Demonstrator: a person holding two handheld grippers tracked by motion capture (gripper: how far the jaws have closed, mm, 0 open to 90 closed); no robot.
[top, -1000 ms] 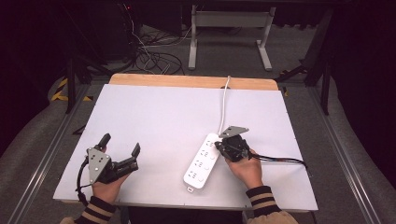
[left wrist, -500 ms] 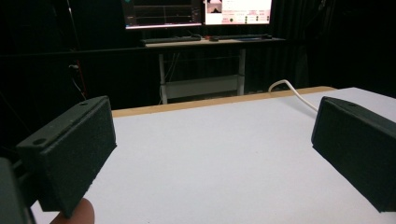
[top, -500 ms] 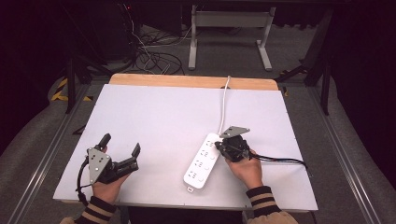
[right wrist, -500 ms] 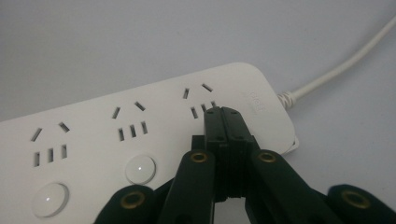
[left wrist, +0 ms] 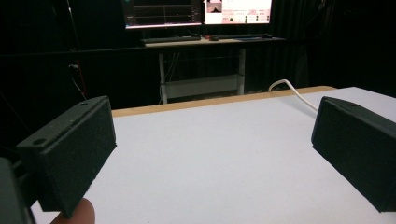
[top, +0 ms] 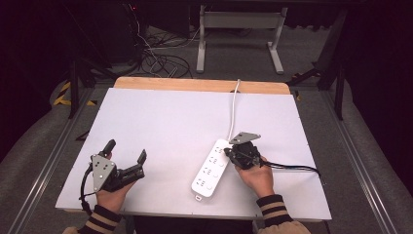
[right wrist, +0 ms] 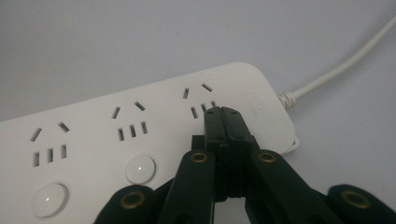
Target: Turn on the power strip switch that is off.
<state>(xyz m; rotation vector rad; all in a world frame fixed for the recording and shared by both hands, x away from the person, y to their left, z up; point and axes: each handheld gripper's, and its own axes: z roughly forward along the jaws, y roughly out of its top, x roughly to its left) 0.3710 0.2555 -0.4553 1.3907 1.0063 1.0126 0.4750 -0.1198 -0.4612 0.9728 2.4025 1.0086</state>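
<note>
Item: white power strip (top: 212,168), flat on desk (top: 160,122), near edge. My right gripper (right wrist: 223,114): jaws closed, tips over end switch; press straight down. My left gripper (top: 127,155): jaws wide, idle.

This looks like a lab or recording studio. A white work table (top: 160,122) stands on grey carpet in a dark, black-walled room. Loose cables (top: 156,61) lie tangled on the floor behind it. Farther back, a desk (left wrist: 205,43) carries lit monitors (left wrist: 238,10) and a keyboard (left wrist: 168,39).
</note>
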